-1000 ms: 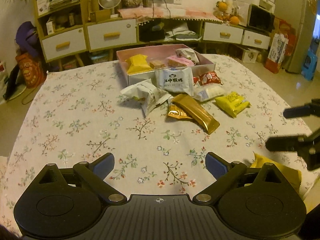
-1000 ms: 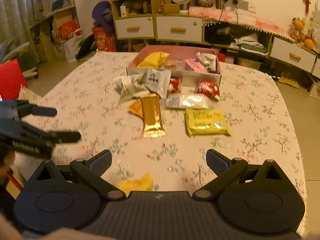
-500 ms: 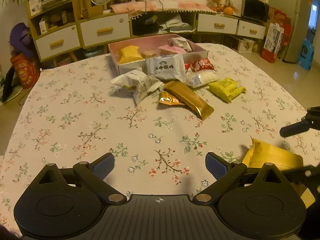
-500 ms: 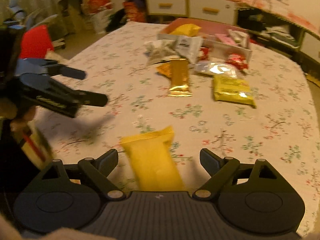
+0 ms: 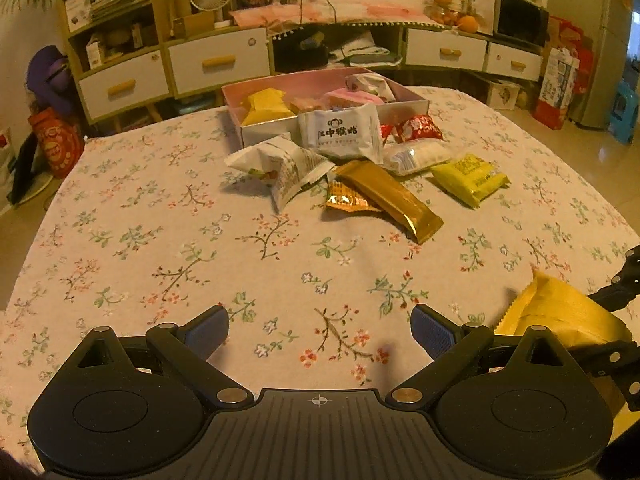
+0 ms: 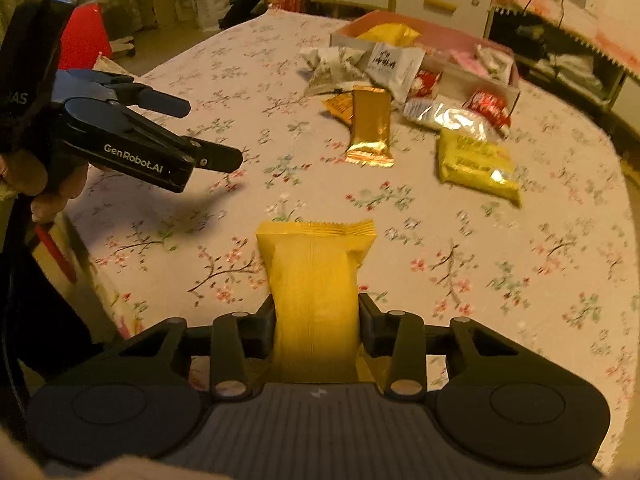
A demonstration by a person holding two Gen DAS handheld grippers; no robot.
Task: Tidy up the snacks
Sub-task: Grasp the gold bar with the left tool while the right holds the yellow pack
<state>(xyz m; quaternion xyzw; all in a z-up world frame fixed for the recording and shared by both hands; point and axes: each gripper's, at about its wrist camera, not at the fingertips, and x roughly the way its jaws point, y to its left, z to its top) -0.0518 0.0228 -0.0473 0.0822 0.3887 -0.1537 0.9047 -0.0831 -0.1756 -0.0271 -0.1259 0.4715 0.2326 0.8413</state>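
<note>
My right gripper (image 6: 318, 326) is shut on a yellow snack packet (image 6: 314, 280) near the table's front edge; the packet also shows in the left wrist view (image 5: 556, 316). My left gripper (image 5: 320, 328) is open and empty above the floral tablecloth, and shows at the left of the right wrist view (image 6: 192, 132). A pink box (image 5: 256, 130) holding several snacks stands at the far side. In front of it lie white packets (image 5: 280, 164), a gold bar (image 5: 390, 198), an orange packet (image 5: 346, 200), a yellow pack (image 5: 470, 178) and a red packet (image 5: 418, 128).
The table has a floral cloth (image 5: 160, 248) and a rounded edge. Cabinets with drawers (image 5: 218, 64) stand behind it. A red object (image 6: 84, 36) is on the floor at the left in the right wrist view.
My right gripper has closed on the yellow packet, which lay between its open fingers half a second ago. The left gripper has stayed open and shifted a little.
</note>
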